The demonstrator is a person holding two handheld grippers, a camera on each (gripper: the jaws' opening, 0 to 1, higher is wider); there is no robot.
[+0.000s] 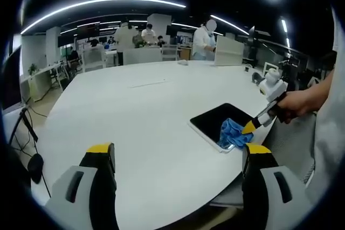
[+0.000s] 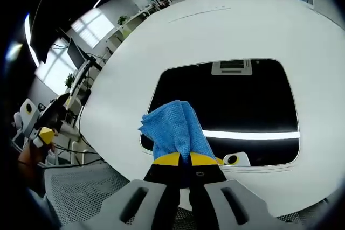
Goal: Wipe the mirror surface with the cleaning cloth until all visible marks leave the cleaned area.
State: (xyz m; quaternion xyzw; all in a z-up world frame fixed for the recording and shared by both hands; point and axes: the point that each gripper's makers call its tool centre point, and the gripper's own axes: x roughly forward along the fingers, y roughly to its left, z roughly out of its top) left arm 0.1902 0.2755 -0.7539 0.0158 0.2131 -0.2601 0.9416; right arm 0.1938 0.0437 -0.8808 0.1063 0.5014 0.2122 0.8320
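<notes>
A dark rectangular mirror (image 1: 218, 122) (image 2: 232, 100) lies flat on the white table (image 1: 140, 111), near its edge. A blue cleaning cloth (image 1: 233, 133) (image 2: 177, 127) rests bunched on the mirror's near corner. My right gripper (image 2: 179, 158) is shut on the cloth, its yellow tips pinching it; in the left gripper view the right gripper (image 1: 249, 127) comes in from the right, held by a hand. My left gripper (image 1: 178, 157) hovers open over bare table, well left of the mirror, nothing between its fingers.
A small white object (image 1: 183, 62) lies at the table's far side. Several people stand at desks (image 1: 141, 54) beyond the table. A grey mesh chair seat (image 2: 81, 192) sits below the table edge. A monitor and cables (image 1: 24, 127) stand at the left.
</notes>
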